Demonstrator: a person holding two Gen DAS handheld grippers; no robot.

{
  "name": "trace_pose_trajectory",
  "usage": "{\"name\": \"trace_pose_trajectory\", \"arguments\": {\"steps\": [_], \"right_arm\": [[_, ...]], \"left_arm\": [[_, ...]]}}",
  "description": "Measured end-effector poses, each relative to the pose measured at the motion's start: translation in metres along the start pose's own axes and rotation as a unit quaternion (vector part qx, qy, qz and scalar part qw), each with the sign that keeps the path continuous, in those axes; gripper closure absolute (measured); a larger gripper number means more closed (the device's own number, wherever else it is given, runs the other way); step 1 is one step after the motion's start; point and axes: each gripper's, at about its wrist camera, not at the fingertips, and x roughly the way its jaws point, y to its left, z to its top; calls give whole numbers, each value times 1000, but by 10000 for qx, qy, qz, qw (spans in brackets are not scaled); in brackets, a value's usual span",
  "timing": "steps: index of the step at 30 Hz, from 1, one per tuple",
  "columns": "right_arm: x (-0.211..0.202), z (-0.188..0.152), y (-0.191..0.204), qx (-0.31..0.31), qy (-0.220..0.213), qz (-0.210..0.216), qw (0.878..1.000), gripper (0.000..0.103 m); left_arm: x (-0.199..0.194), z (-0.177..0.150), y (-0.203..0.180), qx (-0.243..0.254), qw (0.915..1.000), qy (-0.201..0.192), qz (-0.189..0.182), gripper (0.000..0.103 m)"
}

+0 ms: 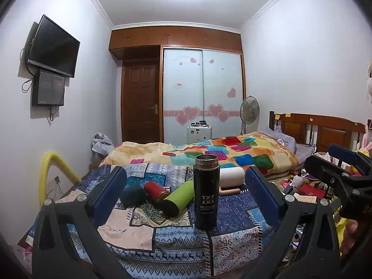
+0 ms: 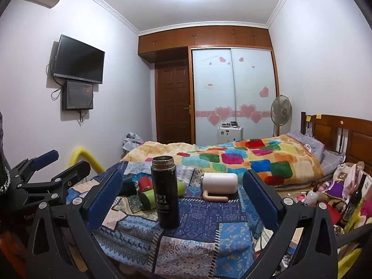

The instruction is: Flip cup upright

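black cup [image 1: 206, 193] | upright, glossy cylinder (lidless) | patchwork cloth [image 1: 162, 237] | both tongs empty

Five cups are being shown: one black flask [image 1: 206, 191] is standing upright. Four are lying down: green [image 1: 179, 198], red [image 1: 156, 190], teal [image 1: 133, 194], white [image 1: 232, 176].

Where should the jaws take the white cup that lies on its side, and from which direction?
Grip the white cup across its round body, coming down from above with the jaws spanning front to back. It lies on its side, long axis left-right, with its handle flat on the cloth toward the camera. Probably use the right gripper, which is open and nearer; the black flask stands left of it.
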Motion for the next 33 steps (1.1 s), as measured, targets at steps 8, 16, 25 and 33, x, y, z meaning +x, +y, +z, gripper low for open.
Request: {"name": "trace_pose_trajectory", "arguments": {"steps": [8, 16, 25, 33], "right_arm": [[-1, 2, -2, 15, -24, -16, 10000, 0], [-1, 2, -2, 32, -31, -31, 10000, 0], [-1, 2, -2, 54, -28, -29, 10000, 0], [-1, 5, 2, 84, -43, -2, 10000, 0]], "left_arm": [[-3, 1, -4, 31, 10000, -30, -21, 0], [-3, 0, -7, 43, 10000, -12, -71, 0], [-3, 1, -9, 50, 9999, 7, -106, 0], [-3, 0, -6, 42, 9999, 15, -93, 0]]}}
